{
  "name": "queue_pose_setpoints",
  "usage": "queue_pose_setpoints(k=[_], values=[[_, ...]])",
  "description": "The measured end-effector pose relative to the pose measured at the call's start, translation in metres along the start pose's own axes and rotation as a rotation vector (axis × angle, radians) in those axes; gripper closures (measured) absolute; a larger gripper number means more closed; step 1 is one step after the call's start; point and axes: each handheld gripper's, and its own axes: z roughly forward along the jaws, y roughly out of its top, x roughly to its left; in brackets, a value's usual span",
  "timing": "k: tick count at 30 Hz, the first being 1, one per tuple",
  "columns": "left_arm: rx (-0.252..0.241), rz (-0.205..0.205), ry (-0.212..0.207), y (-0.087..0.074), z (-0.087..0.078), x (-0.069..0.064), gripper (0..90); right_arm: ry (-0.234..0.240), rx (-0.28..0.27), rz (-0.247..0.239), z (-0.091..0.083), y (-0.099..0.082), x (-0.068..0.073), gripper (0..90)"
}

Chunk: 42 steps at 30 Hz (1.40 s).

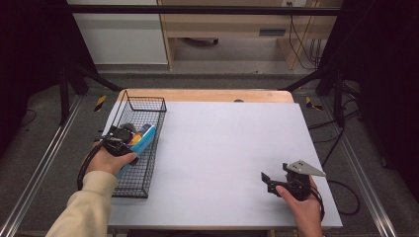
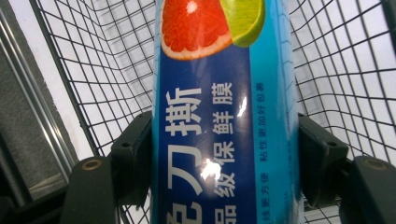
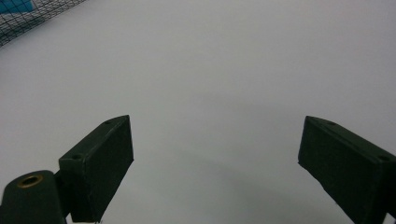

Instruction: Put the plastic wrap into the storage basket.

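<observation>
Your left gripper (image 1: 129,136) is pinching a blue box (image 2: 224,140); in the left gripper view its two black jaws press on the box's two sides, one on each side; the box is long and thin, with white writing down it and a picture of cut fruit, red and green, near the far end; the box sits inside a black wire basket (image 1: 148,106), and you can see the wire mesh (image 2: 93,56) all around it; your left hand (image 1: 111,159) holds the gripper just over the near half of the basket; your sleeve (image 1: 86,207) is a pale cream colour.

The basket stands at the left edge of the white table top (image 1: 227,148); it is long and points away from you.

Your right gripper (image 1: 270,181) is spread wide with nothing between its jaws; in the right gripper view the two black jaws stand well apart over bare white table (image 3: 210,70); a corner of the basket (image 3: 28,18) shows far off at the top left of that view, with a bit of blue in it; your right hand (image 1: 304,205) holds this gripper near the front right of the table, well apart from the basket; a grey three-cornered plate (image 1: 304,168) sits on top of it; a black cable (image 1: 346,197) runs off the table's right edge.
</observation>
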Motion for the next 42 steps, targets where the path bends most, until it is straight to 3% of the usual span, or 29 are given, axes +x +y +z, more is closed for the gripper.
queue_pose_setpoints(k=[42], values=[[0.044,0.014,-0.013,0.0039,0.004,0.0012,31.6,0.002,0.007,0.0,0.0002,-0.0005,0.0006,10.4]])
